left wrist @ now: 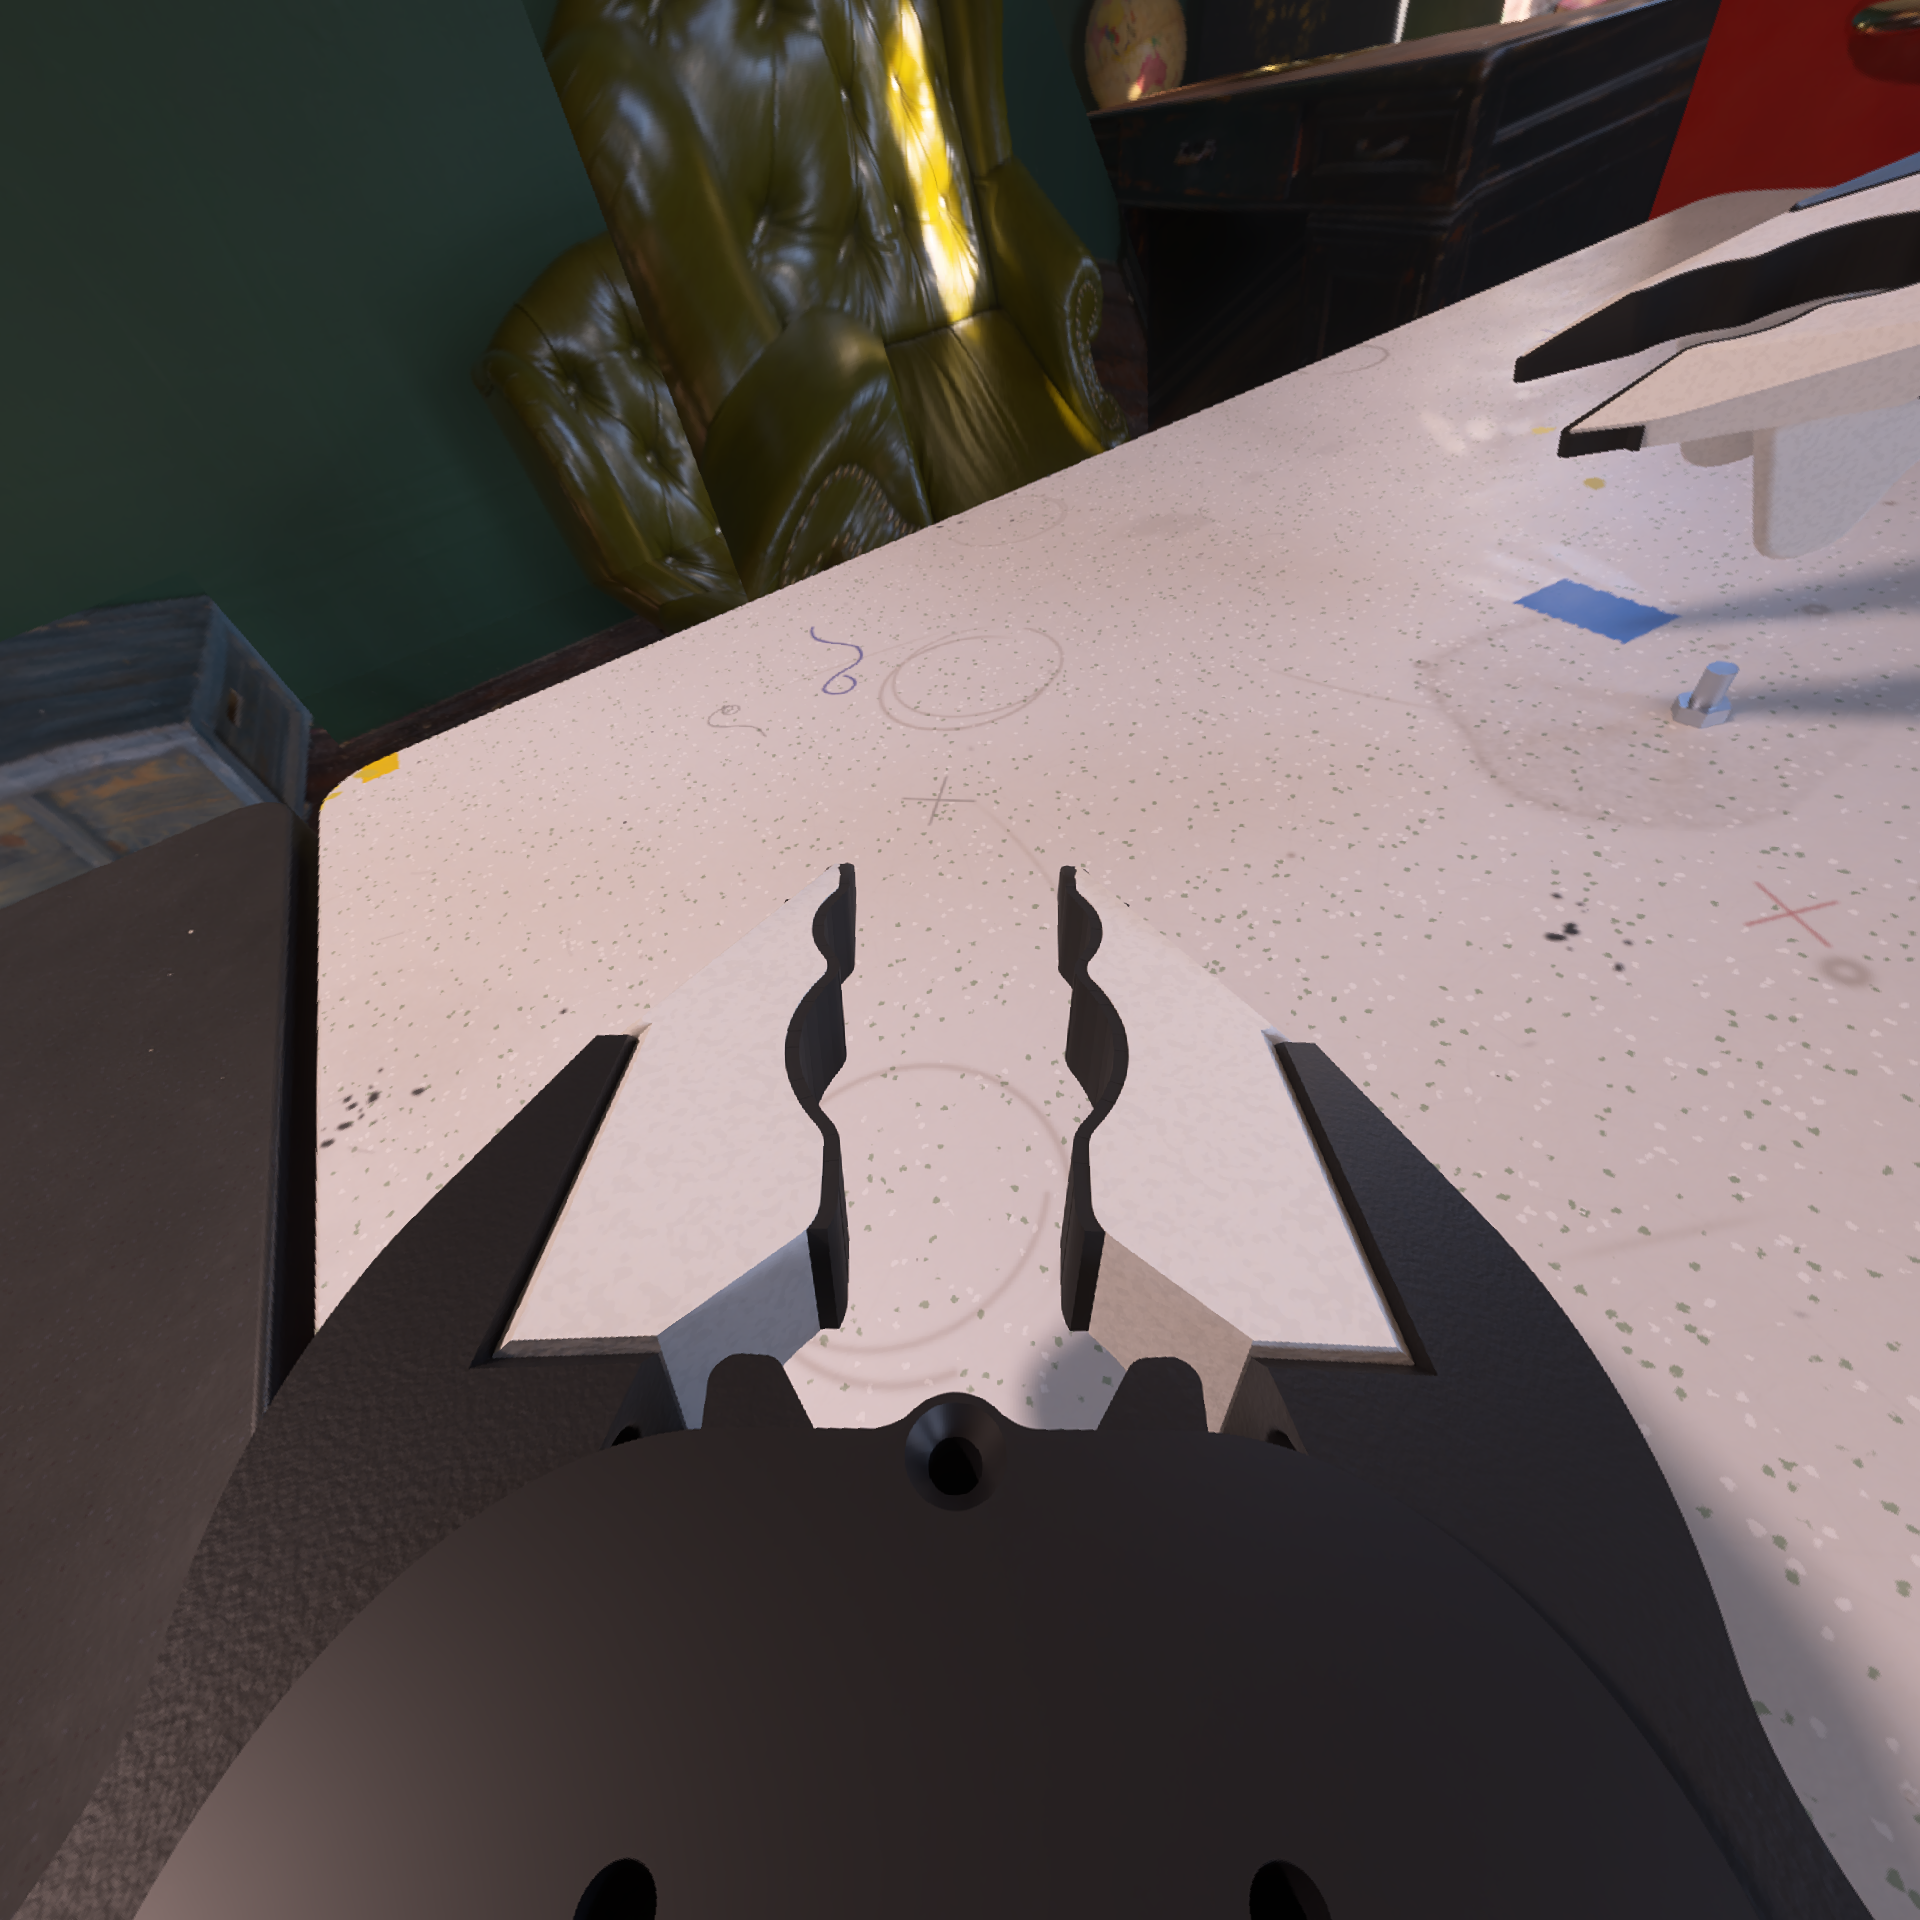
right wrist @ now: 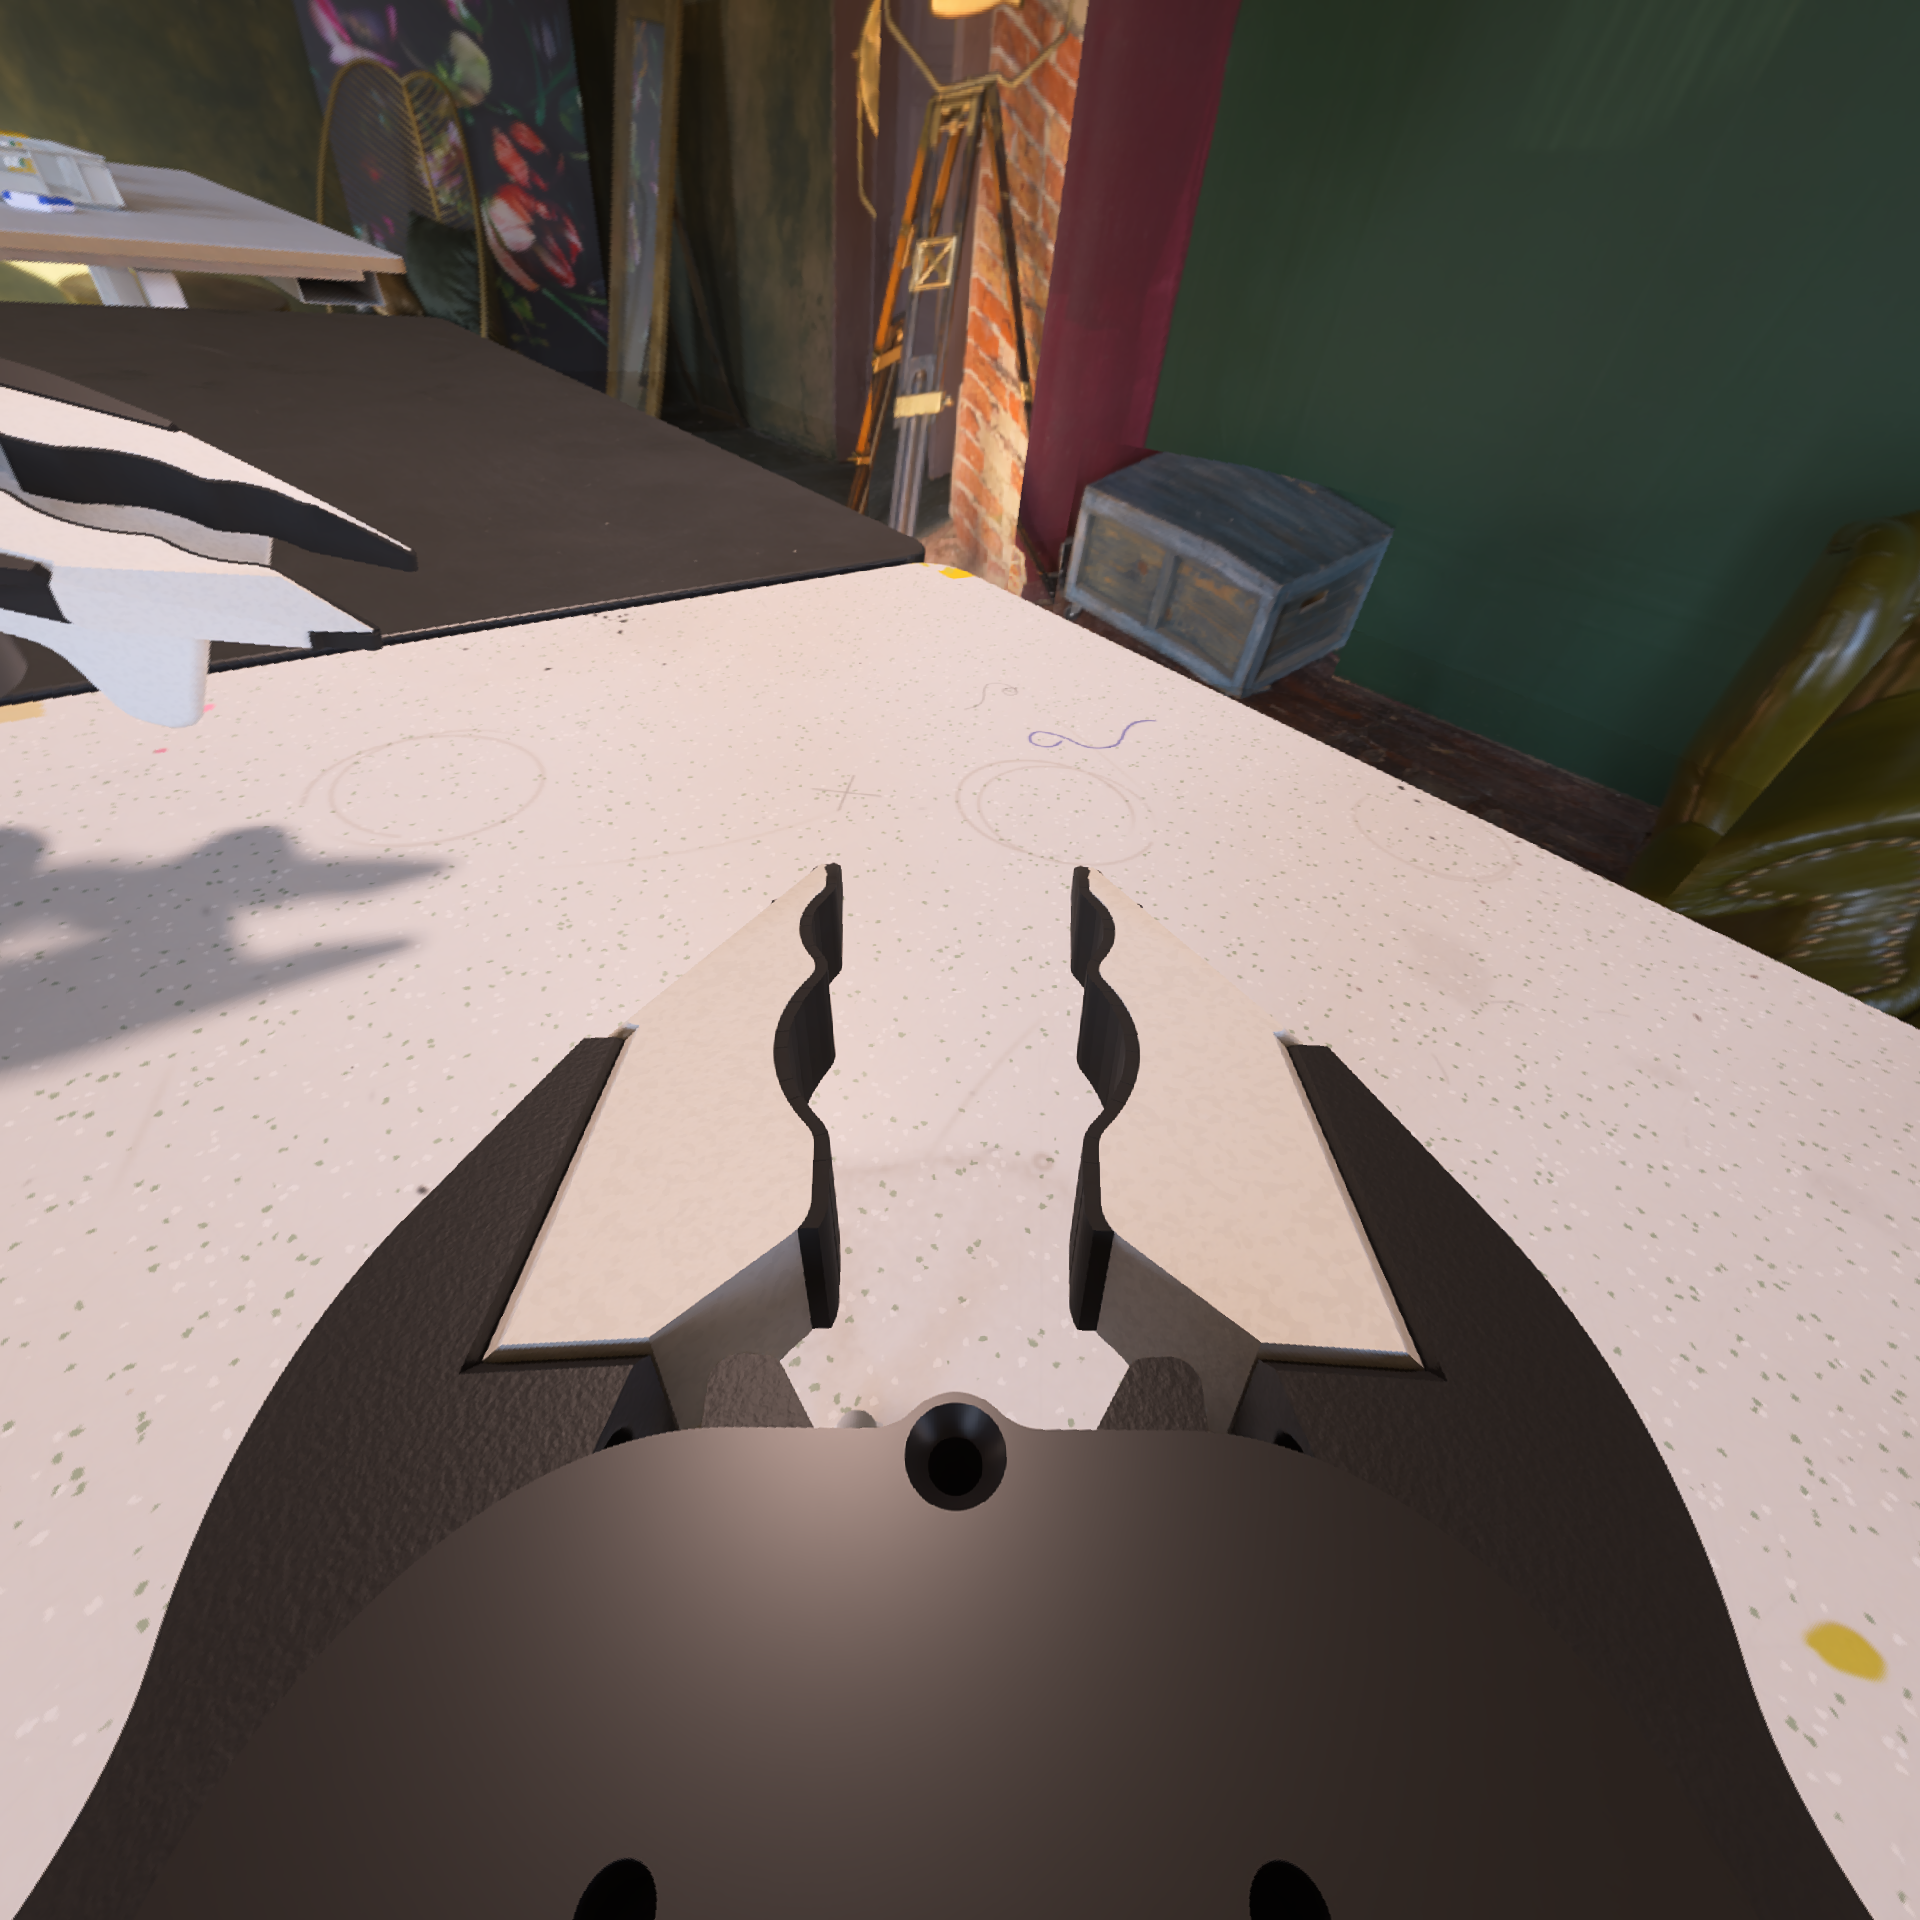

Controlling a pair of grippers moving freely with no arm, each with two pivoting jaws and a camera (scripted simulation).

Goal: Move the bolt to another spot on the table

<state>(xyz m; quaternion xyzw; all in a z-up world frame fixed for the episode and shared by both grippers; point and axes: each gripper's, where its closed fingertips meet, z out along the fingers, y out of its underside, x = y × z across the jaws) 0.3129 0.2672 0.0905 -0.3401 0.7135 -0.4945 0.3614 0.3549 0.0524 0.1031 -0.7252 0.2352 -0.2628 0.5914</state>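
Opening stage of the bolt transfer, before any grasp. The left gripper (left wrist: 956,883) hovers above the speckled white table (left wrist: 1247,1039) with its jaws parted and nothing between them; the right gripper (right wrist: 956,883) is likewise spread and empty, and in the left wrist view it appears at the upper right (left wrist: 1558,405), raised above the surface and casting a shadow toward the bolt. The bolt (left wrist: 1704,698), small and silvery, stands head-down on the table with its shank tilted upward, just beside a blue tape patch (left wrist: 1595,610) and well apart from the left gripper. In the right wrist view only a sliver of pale metal (right wrist: 854,1417) shows at the base of the fingers, probably the bolt, lying beneath and behind the fingertips. The step in hand appears to be the approach: neither tool has reached the part. The next move, as judged, calls for the nearer right gripper to draw back and tip down until the shank sits between its fingers, then to close on it; the small size and tilt of the bolt suggest it could topple or roll if nudged off-centre. No open container is in view; the weathered blue chest (right wrist: 1226,571) on the floor beyond the table edge is closed, its contents unseen. Drawn circles and crosses mark the tabletop.
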